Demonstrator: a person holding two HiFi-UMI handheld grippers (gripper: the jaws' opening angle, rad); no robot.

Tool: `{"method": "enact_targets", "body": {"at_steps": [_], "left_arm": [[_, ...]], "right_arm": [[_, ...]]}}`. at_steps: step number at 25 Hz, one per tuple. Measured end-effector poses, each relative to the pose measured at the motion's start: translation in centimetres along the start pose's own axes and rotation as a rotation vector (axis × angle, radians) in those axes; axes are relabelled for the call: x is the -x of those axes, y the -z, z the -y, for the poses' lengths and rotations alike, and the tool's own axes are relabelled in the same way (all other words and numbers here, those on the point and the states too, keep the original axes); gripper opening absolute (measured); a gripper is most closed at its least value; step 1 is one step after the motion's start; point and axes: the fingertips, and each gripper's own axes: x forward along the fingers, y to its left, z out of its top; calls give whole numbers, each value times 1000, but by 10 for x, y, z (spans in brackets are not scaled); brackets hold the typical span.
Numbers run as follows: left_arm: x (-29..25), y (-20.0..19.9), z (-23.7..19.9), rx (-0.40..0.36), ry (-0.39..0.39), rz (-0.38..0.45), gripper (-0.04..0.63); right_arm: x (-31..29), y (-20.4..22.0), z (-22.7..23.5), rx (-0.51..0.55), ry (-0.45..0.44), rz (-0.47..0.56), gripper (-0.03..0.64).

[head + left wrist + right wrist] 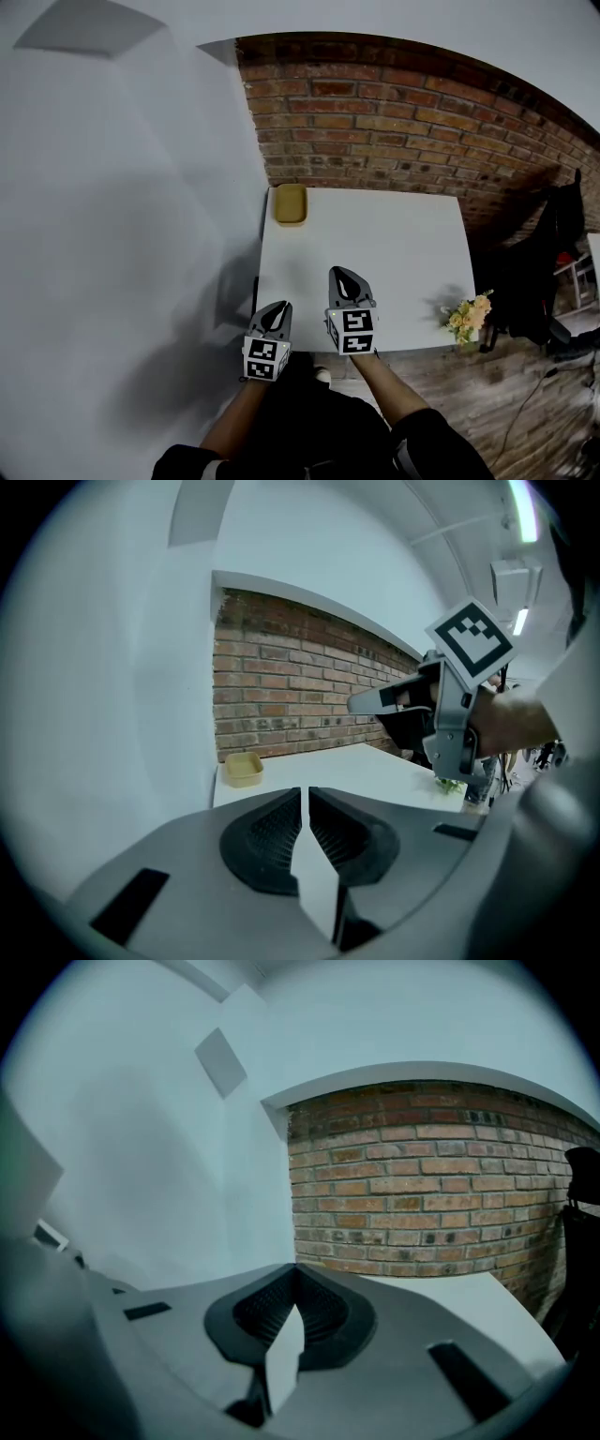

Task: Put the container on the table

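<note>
Fingers [323, 1312] on the right gripper [298, 1269] are pressing fully together, tips meeting, with nothing between them. On the left gripper [305, 791] the pads [267, 841] are sitting almost closed, just a thin slit showing, and nothing is in that slit either. So both of the 2 tools are travelling empty.

The container [290, 203], a shallow yellow tub, is resting upright on the far left corner of the white table [403, 253], right by the brick wall [394, 122]. It is well apart from both grippers, which are hovering over the table's near edge, the right one reaching a little further in than the left.

Reading that layout, the container is looking already placed: it is standing flat and free, and nothing is touching it. Closed jaws suit that, since neither hand is preparing to pinch anything. Both are pointing only gently downward, toward the far end of the table, not down at the tabletop below them.

A small bunch of flowers [468, 317] is sitting at the right edge, clear of everything.
</note>
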Motion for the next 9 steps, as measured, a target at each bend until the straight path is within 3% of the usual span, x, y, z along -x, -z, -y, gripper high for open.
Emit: {"method": "enact_targets", "body": {"at_steps": [9], "left_arm": [[5,-4,-1,-5,-1,12,37]], "right_arm": [[7,12,-4,11,0,-16,23]]}}
